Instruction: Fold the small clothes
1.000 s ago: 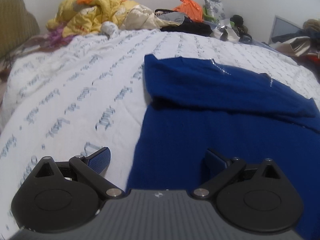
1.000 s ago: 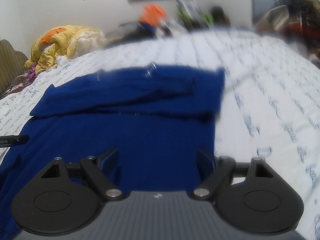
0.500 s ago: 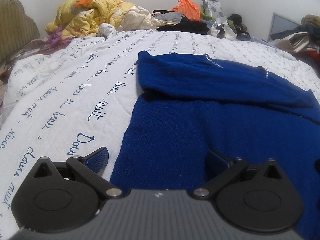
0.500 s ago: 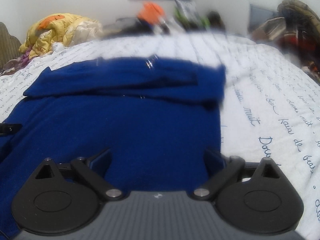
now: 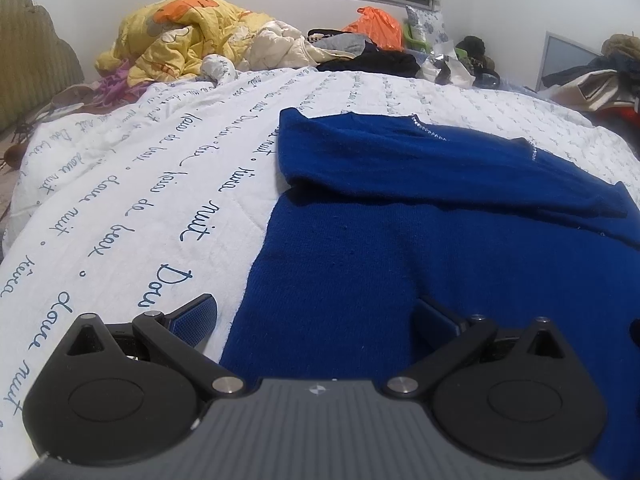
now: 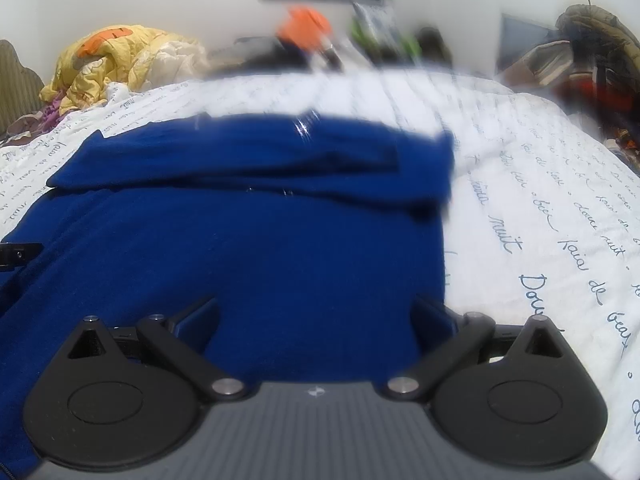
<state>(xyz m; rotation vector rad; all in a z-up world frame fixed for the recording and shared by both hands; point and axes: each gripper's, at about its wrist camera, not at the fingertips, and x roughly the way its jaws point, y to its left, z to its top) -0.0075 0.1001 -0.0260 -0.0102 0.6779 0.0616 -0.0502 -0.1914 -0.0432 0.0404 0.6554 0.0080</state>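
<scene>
A dark blue knit sweater [image 5: 420, 240] lies flat on the white bed cover [image 5: 140, 184], its sleeves folded across the upper part. My left gripper [image 5: 316, 316] is open and empty, low at the sweater's near left corner, one finger over the cover, one over the cloth. In the right wrist view the sweater [image 6: 260, 248] fills the middle. My right gripper [image 6: 316, 316] is open and empty at the near right corner. A bit of the left gripper [image 6: 16, 254] shows at the left edge.
A yellow quilt [image 5: 180, 40] is heaped at the head of the bed, with an orange bag [image 5: 376, 28] and dark clothes [image 5: 372, 64] beside it. More clutter [image 6: 580, 64] is piled at the right. The white cover [image 6: 540, 220] has blue script on it.
Both grippers have drawn back and dropped lower toward the sweater's near hem. The sweater has not moved. Both stay open.
</scene>
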